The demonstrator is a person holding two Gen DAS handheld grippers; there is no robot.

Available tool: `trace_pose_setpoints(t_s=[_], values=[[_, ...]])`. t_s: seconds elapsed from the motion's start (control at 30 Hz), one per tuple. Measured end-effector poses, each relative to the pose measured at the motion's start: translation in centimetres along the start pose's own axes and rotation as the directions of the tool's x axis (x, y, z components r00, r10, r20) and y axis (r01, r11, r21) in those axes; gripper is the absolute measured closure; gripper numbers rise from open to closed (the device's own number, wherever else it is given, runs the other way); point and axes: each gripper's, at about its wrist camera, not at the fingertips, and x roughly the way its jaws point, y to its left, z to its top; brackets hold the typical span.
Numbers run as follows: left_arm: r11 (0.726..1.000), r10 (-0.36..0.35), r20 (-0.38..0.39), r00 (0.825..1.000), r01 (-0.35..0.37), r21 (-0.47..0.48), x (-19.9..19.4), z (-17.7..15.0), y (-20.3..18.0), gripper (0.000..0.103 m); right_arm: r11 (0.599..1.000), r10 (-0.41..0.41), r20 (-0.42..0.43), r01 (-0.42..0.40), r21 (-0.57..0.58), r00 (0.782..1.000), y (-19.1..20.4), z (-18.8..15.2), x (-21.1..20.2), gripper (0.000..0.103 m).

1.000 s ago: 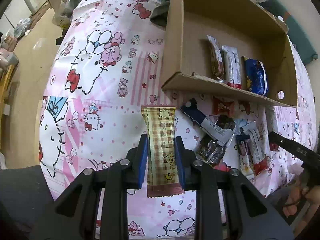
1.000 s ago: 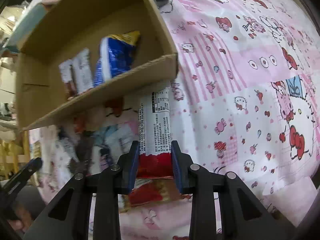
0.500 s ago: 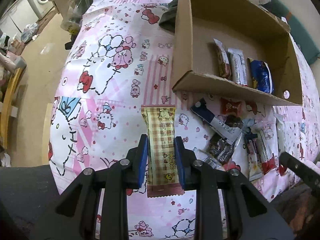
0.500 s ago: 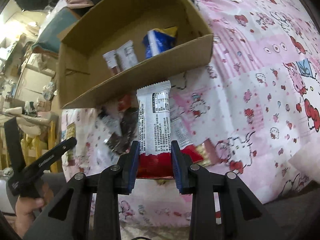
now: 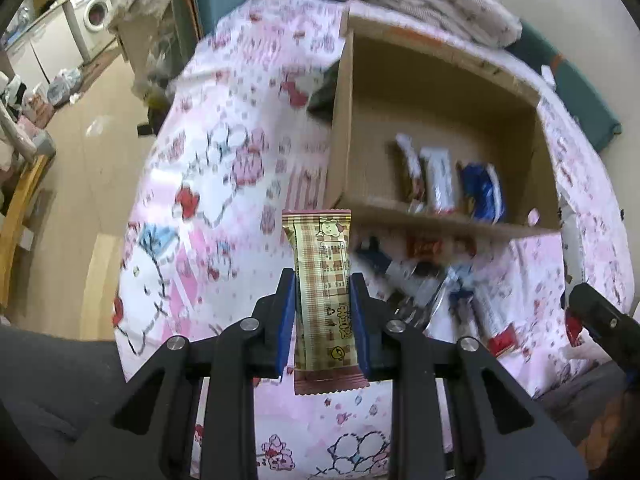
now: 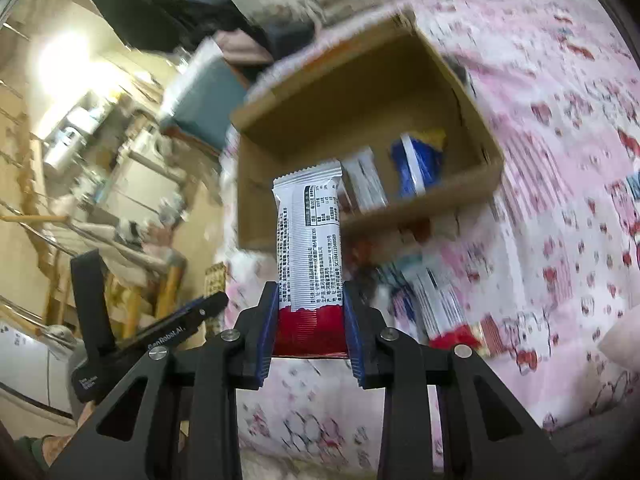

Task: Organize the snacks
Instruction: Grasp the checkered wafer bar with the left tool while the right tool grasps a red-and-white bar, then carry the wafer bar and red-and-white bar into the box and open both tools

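While my left tongs [image 5: 323,312] clamp the plaid snack bar [image 5: 322,288] lengthwise, the cardboard box [image 5: 440,80] lies ahead and right. From the right wrist, my right tongs [image 6: 310,320] grip the white-and-red bar [image 6: 308,240], pointing straight at that box [image 6: 360,92], which I judge nearer.

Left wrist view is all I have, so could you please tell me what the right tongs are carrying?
Observer: The right tongs are shut on a white-and-red bar, with its printed label facing the camera.
Operator: Thank you. Is there anything about the blue packet in the box that I cannot see?
Observer: Yes. The blue packet lies inside the cardboard box, and its far end is yellow.
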Motion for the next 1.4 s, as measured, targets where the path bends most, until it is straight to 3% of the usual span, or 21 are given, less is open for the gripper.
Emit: trace_pose_setpoints(t_s=[0.3, 0.63, 1.1, 1.4], values=[[0.995, -0.033, 0.12, 0.992, 0.022, 0.098, -2.8, 3.8, -3.0, 0.081, 0.998, 0.033, 0.124, -0.039, 0.051, 0.992, -1.2, 3.0, -1.5, 0.071], [0.984, -0.067, 0.14, 0.988, 0.042, 0.176, -1.9, 7.7, -6.1, 0.081, 0.998, -0.006, 0.164, -0.005, 0.062, 0.986, -2.8, 6.9, -2.1, 0.071], [0.971, -0.086, 0.12, 0.989, 0.056, 0.232, 2.3, 11.0, -9.0, 0.081, 0.993, -0.117, 0.117, 0.114, 0.029, 0.986, -4.8, 11.5, 1.8, 0.071], [0.958, -0.133, 0.108, 0.985, 0.1, 0.267, 5.5, 11.6, -9.8, 0.081, 0.987, -0.16, 0.016, 0.159, 0.035, 0.987, -6.1, 12.1, 5.6, 0.07]])
